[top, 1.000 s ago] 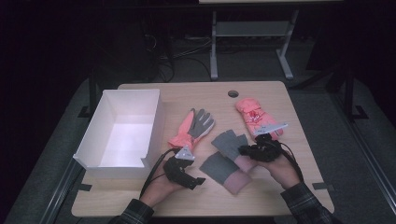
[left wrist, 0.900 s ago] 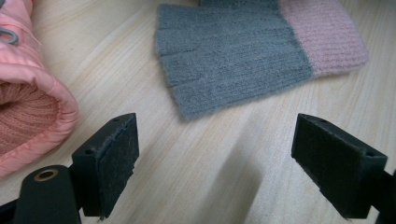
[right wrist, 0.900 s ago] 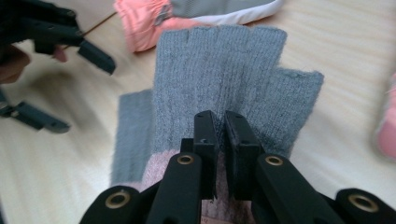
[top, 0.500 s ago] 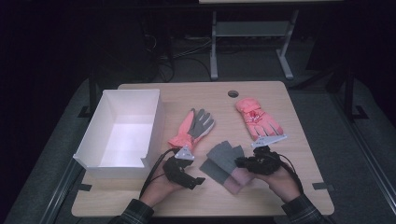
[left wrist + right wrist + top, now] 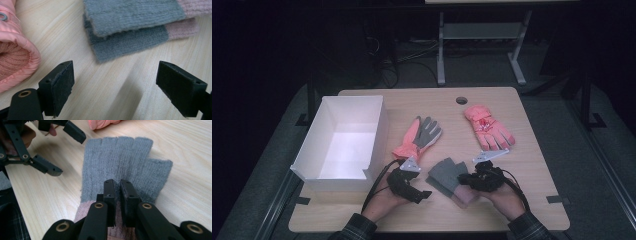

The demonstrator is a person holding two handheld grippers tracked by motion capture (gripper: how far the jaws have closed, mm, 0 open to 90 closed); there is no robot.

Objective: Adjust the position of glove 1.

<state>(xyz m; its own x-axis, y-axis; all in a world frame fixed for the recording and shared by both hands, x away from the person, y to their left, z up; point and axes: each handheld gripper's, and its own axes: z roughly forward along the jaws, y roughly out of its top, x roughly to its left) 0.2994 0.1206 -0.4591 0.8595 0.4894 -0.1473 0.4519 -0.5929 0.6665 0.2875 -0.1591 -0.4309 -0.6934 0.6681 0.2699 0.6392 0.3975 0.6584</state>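
The grey knit gloves (image 5: 451,176) lay stacked near the table's front edge; your right gripper (image 5: 118,185) was pinched shut on the top one, apparently (cuff hidden), while your left gripper (image 5: 115,87) waited wide open, empty. Next you needed a clean lift toward the white box (image 5: 377,131).

The grey knit gloves (image 5: 447,175) with pale pink cuffs lie flat, one stacked on the other, near the front edge of the table (image 5: 532,195), fingers pointing away from it.

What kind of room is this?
Probably a lab or workshop: a plain wooden table in a dark room, loose cables on the floor, and a metal stand behind.
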